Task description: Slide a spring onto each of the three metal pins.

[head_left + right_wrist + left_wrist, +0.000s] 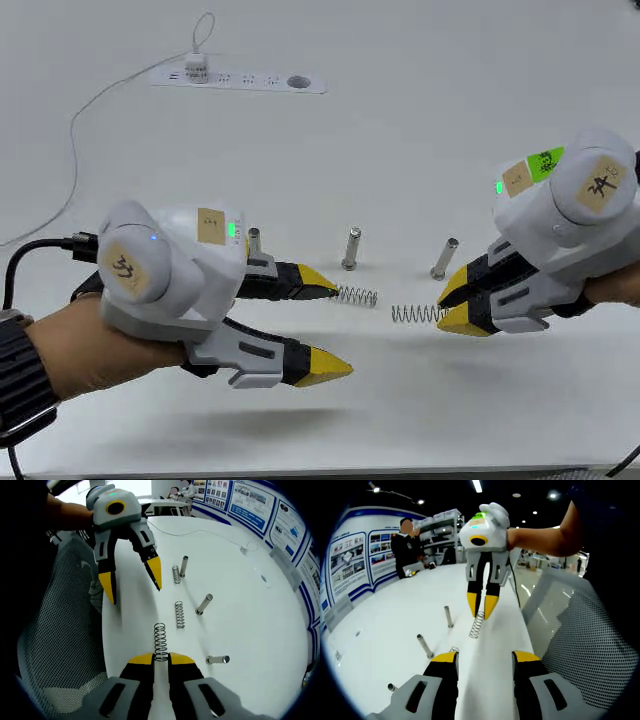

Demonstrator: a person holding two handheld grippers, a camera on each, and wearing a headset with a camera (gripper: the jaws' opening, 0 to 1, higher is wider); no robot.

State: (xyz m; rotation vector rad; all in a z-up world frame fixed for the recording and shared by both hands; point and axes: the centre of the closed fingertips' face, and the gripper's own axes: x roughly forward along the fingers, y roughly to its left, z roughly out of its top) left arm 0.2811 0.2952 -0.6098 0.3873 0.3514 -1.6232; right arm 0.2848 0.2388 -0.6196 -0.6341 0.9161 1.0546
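Observation:
Three short metal pins stand upright on the white table: the left pin, the middle pin and the right pin. None of them carries a spring. My right gripper is shut on one end of a spring, which sticks out level towards the left; its own view shows the spring pinched between the yellow tips. A second spring lies loose before the middle pin. A third spring rests beside the far pin. My left gripper hovers open, empty, near the loose spring.
A white power strip with a plug and a thin cable lies at the back of the table. The table's front edge runs close under the grippers. A person stands beyond the table's far end.

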